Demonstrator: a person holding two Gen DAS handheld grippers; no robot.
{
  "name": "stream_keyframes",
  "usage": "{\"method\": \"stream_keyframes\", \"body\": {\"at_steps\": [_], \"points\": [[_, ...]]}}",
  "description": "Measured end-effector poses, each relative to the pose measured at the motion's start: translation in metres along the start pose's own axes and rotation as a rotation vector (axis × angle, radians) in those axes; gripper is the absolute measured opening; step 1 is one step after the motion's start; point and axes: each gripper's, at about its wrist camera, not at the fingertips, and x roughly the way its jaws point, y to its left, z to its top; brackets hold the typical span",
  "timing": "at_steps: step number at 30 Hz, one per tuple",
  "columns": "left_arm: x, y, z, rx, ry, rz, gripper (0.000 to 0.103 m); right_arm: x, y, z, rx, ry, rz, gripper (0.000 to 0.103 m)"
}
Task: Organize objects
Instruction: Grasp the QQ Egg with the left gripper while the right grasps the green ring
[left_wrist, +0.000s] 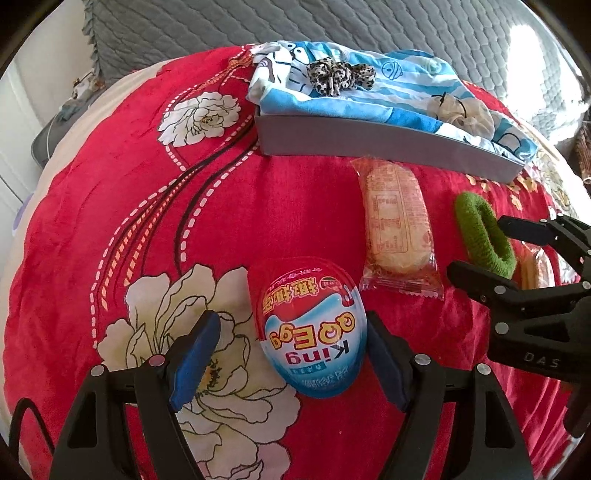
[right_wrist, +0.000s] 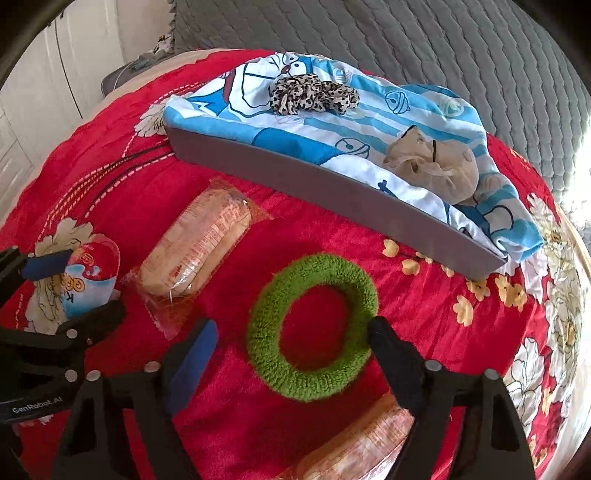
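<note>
A red-and-blue "King QQ Egg" toy egg (left_wrist: 312, 328) lies on the red floral blanket. My left gripper (left_wrist: 291, 354) straddles it, open: the right pad sits at the egg's edge and the left pad stands off it. A fuzzy green ring (right_wrist: 314, 266) lies flat between the fingers of my right gripper (right_wrist: 291, 350), also open, with the right finger against the ring's outer edge. A wrapped snack packet (right_wrist: 195, 243) lies between egg and ring. In the left wrist view the right gripper (left_wrist: 480, 247) reaches over the green ring (left_wrist: 469, 218).
Behind, a shallow grey tray (right_wrist: 332, 195) holds a blue cartoon cloth (right_wrist: 332, 122), a leopard-print scrunchie (right_wrist: 310, 94) and a beige scrunchie (right_wrist: 436, 166). A second snack packet (right_wrist: 354, 446) lies under my right gripper. A grey quilt (right_wrist: 406, 37) lies beyond.
</note>
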Motion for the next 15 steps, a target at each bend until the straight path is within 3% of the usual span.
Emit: {"method": "stream_keyframes", "body": {"at_steps": [8, 11, 15], "points": [[-0.0008, 0.0005, 0.0015, 0.004, -0.007, -0.004, 0.079, 0.0009, 0.0031, 0.0019, -0.040, -0.009, -0.014, 0.056], [-0.0021, 0.0010, 0.0019, 0.007, -0.011, -0.008, 0.079, 0.0035, 0.0063, 0.0047, -0.063, 0.005, 0.008, 0.039], [-0.0027, 0.0001, 0.0017, 0.009, -0.010, -0.016, 0.078, 0.0074, 0.0099, 0.0037, -0.069, 0.020, 0.009, 0.035]]}}
